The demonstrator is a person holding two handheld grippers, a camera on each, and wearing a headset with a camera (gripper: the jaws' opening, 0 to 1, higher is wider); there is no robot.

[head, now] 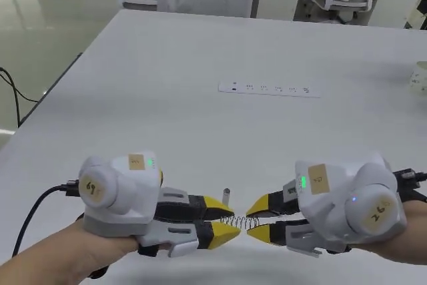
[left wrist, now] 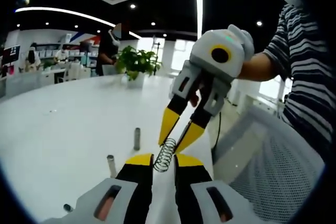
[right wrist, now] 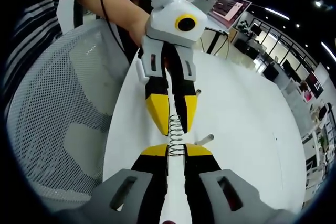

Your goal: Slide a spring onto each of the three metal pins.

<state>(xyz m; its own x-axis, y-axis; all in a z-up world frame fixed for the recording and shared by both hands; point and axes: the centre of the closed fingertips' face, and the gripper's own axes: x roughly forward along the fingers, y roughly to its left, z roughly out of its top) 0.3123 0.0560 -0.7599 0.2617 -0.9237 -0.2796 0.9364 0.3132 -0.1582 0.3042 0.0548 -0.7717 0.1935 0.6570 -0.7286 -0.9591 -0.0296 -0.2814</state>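
Near the front edge of the bench [head: 200, 98], the left tongs [head: 233, 219] and right tongs [head: 250, 222] meet tip to tip, each pinched narrow on one end of the spring [head: 239, 221] (held level between them); a pin [head: 227, 196] stands upright just behind.

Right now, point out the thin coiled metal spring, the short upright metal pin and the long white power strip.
thin coiled metal spring [head: 239, 221], head view, mid-coil.
short upright metal pin [head: 227, 197], head view, its shaft.
long white power strip [head: 269, 89], head view, top face.
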